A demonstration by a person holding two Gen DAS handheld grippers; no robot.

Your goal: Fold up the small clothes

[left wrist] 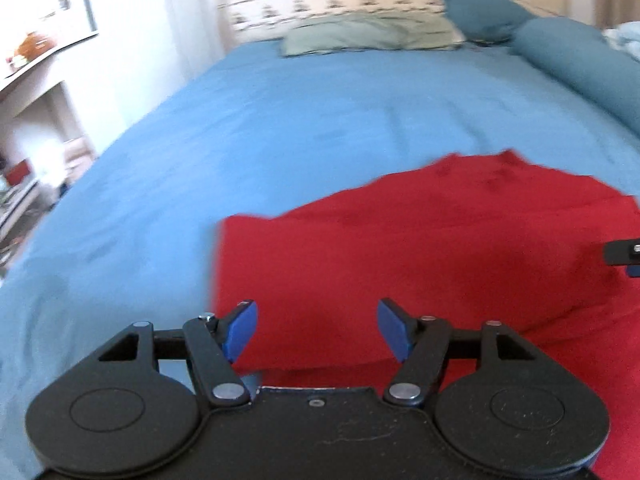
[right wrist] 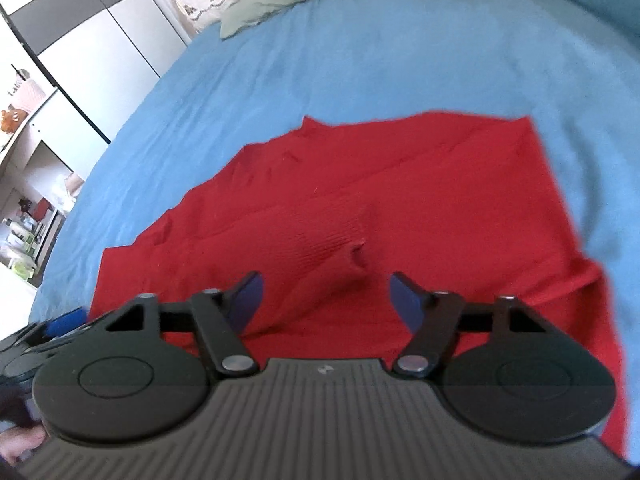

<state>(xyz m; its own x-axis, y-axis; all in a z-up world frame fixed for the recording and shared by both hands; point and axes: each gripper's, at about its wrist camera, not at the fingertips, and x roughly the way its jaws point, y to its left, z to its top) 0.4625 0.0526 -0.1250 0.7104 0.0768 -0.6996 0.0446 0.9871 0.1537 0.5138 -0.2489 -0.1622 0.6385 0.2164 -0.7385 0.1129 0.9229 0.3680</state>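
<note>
Your left gripper [left wrist: 318, 330] hangs over the near left part of the red garment [left wrist: 420, 260], its blue-padded jaws spread wide with nothing between them but red cloth lying below. Your right gripper [right wrist: 326, 304] is likewise wide open and holds nothing; it hovers above the near middle of the same red garment [right wrist: 360, 200], just short of a ribbed sleeve cuff [right wrist: 332, 240] that lies folded across the body of the cloth. The garment is spread mostly flat on the blue bed sheet [left wrist: 240, 120], toward the bed's near edge, with bare sheet showing beyond it and on its left. At the bed's far edge a pale green pillow [left wrist: 360, 34] rests against the headboard, and teal cushions [left wrist: 540, 40] sit along the far right side. White cupboards and shelves [right wrist: 100, 60] stand off the bed's left edge.
</note>
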